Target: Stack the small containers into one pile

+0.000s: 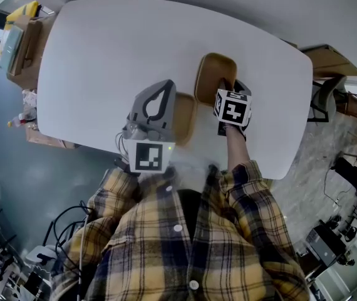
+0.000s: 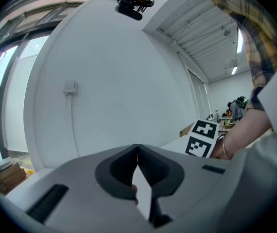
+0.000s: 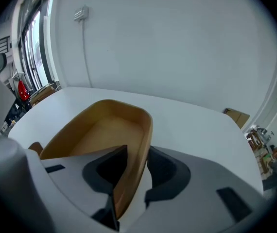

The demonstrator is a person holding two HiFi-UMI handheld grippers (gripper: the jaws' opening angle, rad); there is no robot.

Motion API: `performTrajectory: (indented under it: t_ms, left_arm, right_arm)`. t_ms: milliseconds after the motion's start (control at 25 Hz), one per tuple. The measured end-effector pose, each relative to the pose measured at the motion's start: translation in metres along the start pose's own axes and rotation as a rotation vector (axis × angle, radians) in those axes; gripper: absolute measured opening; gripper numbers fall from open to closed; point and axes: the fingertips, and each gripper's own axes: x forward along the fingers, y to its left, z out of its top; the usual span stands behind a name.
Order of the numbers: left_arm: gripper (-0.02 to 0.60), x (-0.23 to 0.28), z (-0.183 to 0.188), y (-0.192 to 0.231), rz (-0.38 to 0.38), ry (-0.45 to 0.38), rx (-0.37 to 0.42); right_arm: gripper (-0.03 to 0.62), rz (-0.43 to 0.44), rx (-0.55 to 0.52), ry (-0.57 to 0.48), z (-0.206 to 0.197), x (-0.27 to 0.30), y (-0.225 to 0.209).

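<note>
Right gripper: your right gripper [image 3: 137, 154] has its jaws apart, astride the near wall of the far container [image 1: 216, 73]. One jaw is inside it and the other outside. The pads are not clamped on the wall.
Far container: tan, with rounded corners, upright on the table [image 1: 103, 55]. In the head view it stretches from your right gripper toward 12 o'clock.
Left gripper: your left gripper [image 2: 137, 150] is closed, pads together at the tips, with nothing between them.
Near container: a second tan container [image 1: 185, 119] lies just beside your left gripper at its 3 o'clock, partly hidden by it. It is at 7 o'clock from the far container. You cannot tell whether the two rims touch.
Pile: the two containers lie side by side, neither inside the other.
Table: white with rounded corners. Both containers sit toward its 6 o'clock edge, near you.
Sleeves: your yellow plaid sleeves [image 1: 253, 199] reach over that edge.
</note>
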Motion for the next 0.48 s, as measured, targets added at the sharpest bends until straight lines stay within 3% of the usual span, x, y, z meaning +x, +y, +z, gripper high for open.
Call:
performTrajectory:
  t_ms: [480]
  left_arm:
    - [0.018, -0.0022, 0.0018, 0.0025, 0.014, -0.008, 0.002]
  right_arm:
    - [0.133, -0.063, -0.155, 0.011, 0.0009, 0.006, 0.0038]
